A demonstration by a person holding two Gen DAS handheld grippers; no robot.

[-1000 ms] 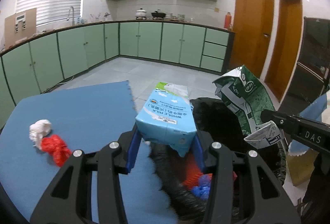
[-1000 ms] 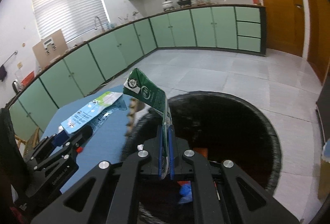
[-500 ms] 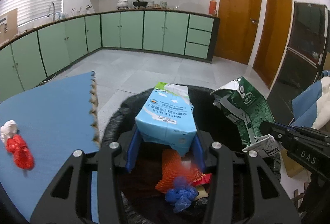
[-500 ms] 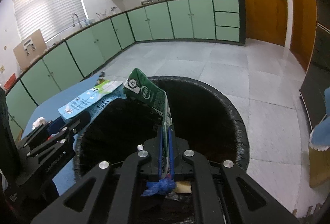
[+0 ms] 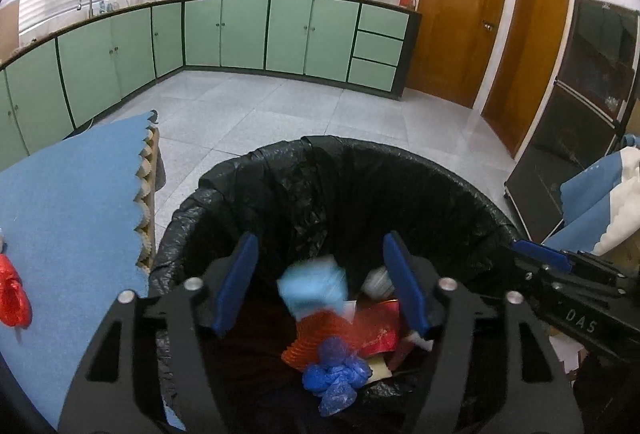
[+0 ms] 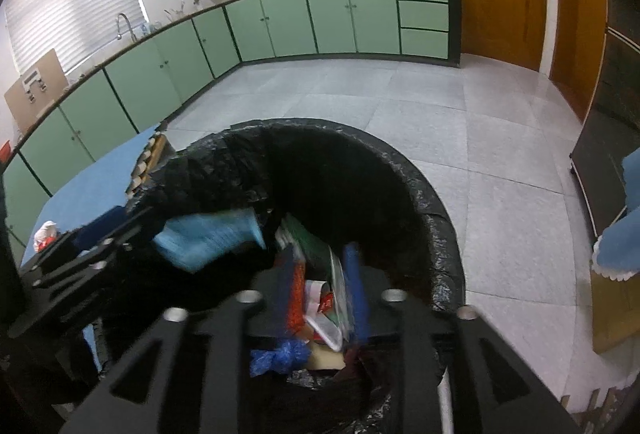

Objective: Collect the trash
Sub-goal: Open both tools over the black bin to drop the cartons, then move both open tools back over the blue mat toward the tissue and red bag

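Both grippers hover over the black-lined trash bin (image 5: 352, 170). My left gripper (image 5: 320, 282) is open; the light blue milk carton (image 5: 314, 288) is blurred, falling between its fingers into the bin. It also shows in the right wrist view (image 6: 208, 236). My right gripper (image 6: 320, 286) is open; the green carton (image 6: 316, 246) drops loose between its fingers. Orange, red and blue trash (image 5: 336, 366) lies in the bin. A red wrapper (image 5: 14, 298) remains on the blue table mat (image 5: 68, 202).
The right gripper's body (image 5: 576, 302) shows at the right of the left wrist view. A white crumpled piece (image 6: 46, 232) lies on the mat. Green cabinets (image 5: 248, 30) line the far walls. A dark cabinet (image 5: 580, 106) stands right of the bin.
Both grippers moved over the bin and opened. The blue milk carton and the green carton were let go and are falling into the bin.
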